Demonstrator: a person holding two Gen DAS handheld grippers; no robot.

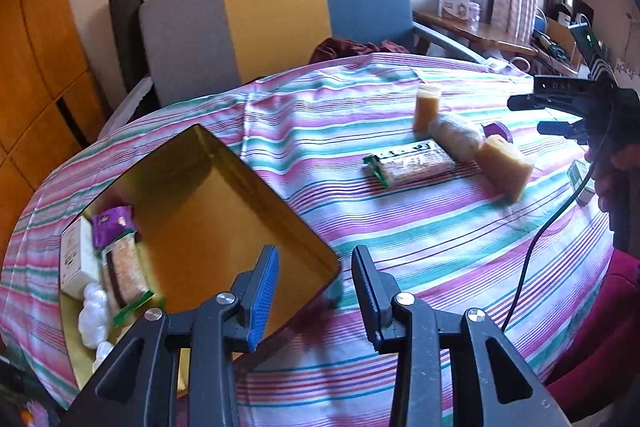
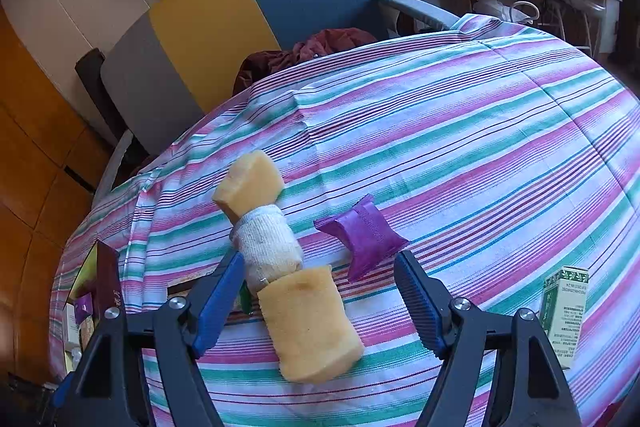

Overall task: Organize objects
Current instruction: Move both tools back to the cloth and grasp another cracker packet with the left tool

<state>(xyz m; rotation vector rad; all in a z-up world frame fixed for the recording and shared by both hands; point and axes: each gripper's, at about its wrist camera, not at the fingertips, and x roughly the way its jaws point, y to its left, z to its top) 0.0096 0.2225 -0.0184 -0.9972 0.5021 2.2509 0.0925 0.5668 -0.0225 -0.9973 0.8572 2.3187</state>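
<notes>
L gripper (image 1: 314,291) bottom centre of left wrist view, jaws apart w/ nothing between them, just striped tablecloth (image 1: 460,247) and the near corner of the gold tin box (image 1: 224,203) under the left finger. Box sits lower left of frame, open top; inside at its left end: white carton (image 1: 78,259), purple-topped snack pack (image 1: 120,255), white puffy bits (image 1: 94,311). Mid-right of that frame, well apart from L gripper: flat snack pack w/ green end (image 1: 412,163), grey sock roll (image 1: 456,137), yellow sponge (image 1: 506,163), 2nd sponge (image 1: 426,107) standing behind.

R gripper (image 2: 320,303) bottom centre of right wrist view, jaws wide, not pressing anything. Near yellow sponge (image 2: 310,327) lies betw. the fingers, closer to the left one, not touching either pad as far as I can tell. Sock roll (image 2: 268,247) touches the sponge's far end, just by the left fingertip; other sponge (image 2: 248,183) beyond it, in line. Purple packet (image 2: 364,235) just above the right finger, apart from it. Green-white carton (image 2: 564,311) at right edge. Box edge (image 2: 108,283) at lower left.
</notes>
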